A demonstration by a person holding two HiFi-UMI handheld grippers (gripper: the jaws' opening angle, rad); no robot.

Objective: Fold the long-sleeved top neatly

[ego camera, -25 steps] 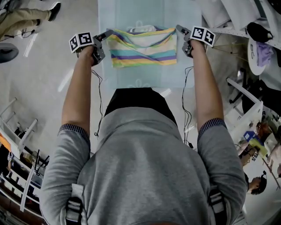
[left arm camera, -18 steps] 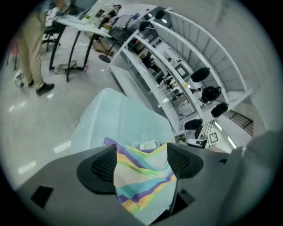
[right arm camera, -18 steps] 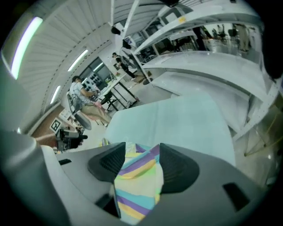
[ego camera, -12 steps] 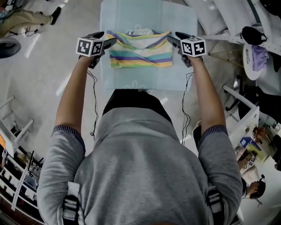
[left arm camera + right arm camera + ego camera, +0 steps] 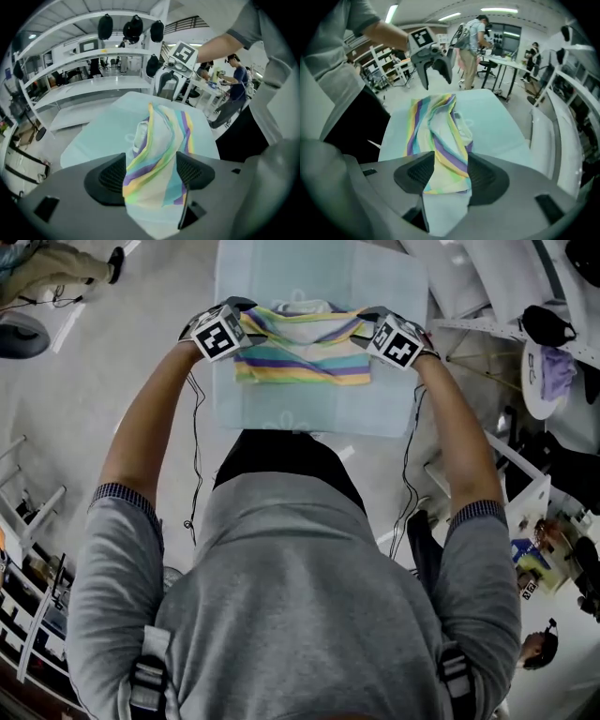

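The long-sleeved top [image 5: 300, 351], striped in yellow, teal, purple and cream, lies folded into a small rectangle on the pale blue table [image 5: 281, 268]. My left gripper [image 5: 246, 322] holds its far left corner and my right gripper [image 5: 361, 322] its far right corner. In the left gripper view, bunched striped cloth [image 5: 161, 136] fills the gap between the dark pads of my left gripper [image 5: 151, 171]. The right gripper view shows a gathered fold of the top [image 5: 436, 126] between the pads of my right gripper [image 5: 446, 173], whose jaws are closing on it. Both corners are lifted slightly off the table.
White tables and shelving stand to the right, including a round table [image 5: 536, 371] with a purple cloth on it. A person [image 5: 56, 268] stands on the floor at the upper left. Racks fill the lower left corner. Other people work at desks behind the table [image 5: 476, 42].
Both grippers have rolled inward, so their marker cubes now face up and inward. They have drawn closer together over the top's far corners, and the cloth bunches up there.
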